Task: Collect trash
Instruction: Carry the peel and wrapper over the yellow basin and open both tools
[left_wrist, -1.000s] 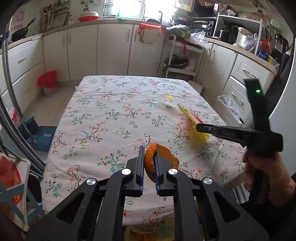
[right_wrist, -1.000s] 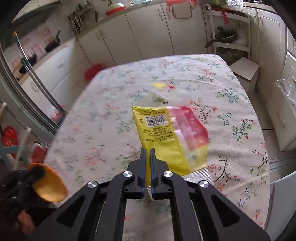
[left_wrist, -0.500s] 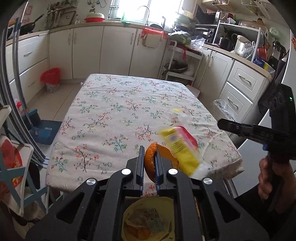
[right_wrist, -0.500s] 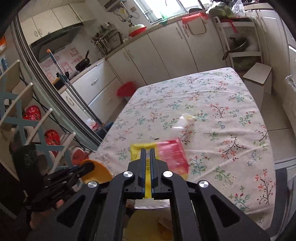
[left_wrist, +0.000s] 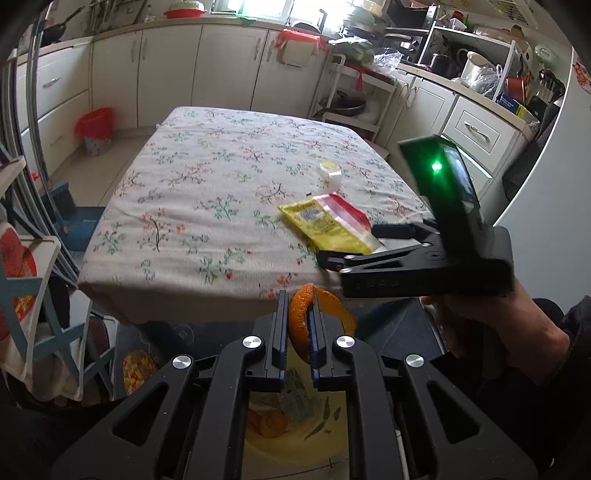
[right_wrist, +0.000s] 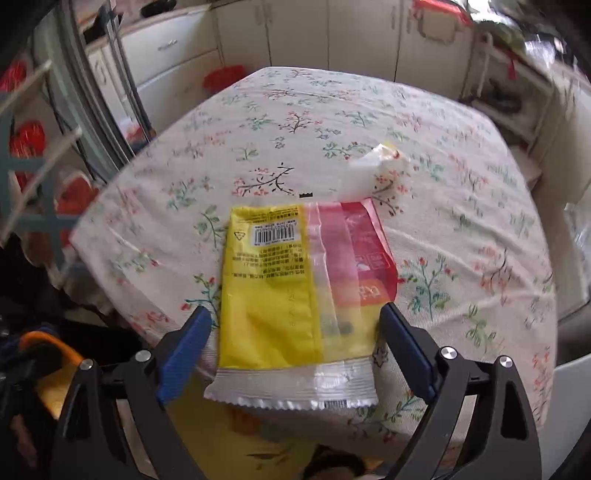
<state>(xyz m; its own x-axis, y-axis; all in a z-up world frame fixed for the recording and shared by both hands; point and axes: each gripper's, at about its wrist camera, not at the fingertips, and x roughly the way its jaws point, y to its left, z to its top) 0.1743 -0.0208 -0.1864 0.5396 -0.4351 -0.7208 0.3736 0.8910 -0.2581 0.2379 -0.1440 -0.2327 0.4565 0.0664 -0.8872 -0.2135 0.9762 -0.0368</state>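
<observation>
Both hands have drawn back from over the table (left_wrist: 207, 206) toward its near edge, and the right gripper's (right_wrist: 295, 332) jaws, which a second ago pinched the wrapper (right_wrist: 295, 291), have just sprung wide. The wrapper now sits loose between the spread blue pads (right_wrist: 184, 354), neither pad pressing on it. It is a yellow and red packet with a barcode, and its crimped silver end pokes out past the table's near edge, over the bin (left_wrist: 295, 435).

From the left side, the same wrapper (left_wrist: 328, 225) shows near the table's near right corner, with the right gripper (left_wrist: 354, 243) at its end and a hand (left_wrist: 495, 325) gripping the handle behind.

The left gripper (left_wrist: 297, 332) is clenched on a curl of orange peel (left_wrist: 303, 317). It hangs just off the table's near edge, right above the yellow bin, which stands on the floor below that edge and already has some scraps and a bit of peel in it.

Farther up the table from the wrapper, a small white and yellow scrap (right_wrist: 373, 170) lies on the floral cloth, and a tiny black speck (right_wrist: 307, 194) lies between the two. A red bucket (left_wrist: 95, 129) stands on the floor off the table's far left corner.
</observation>
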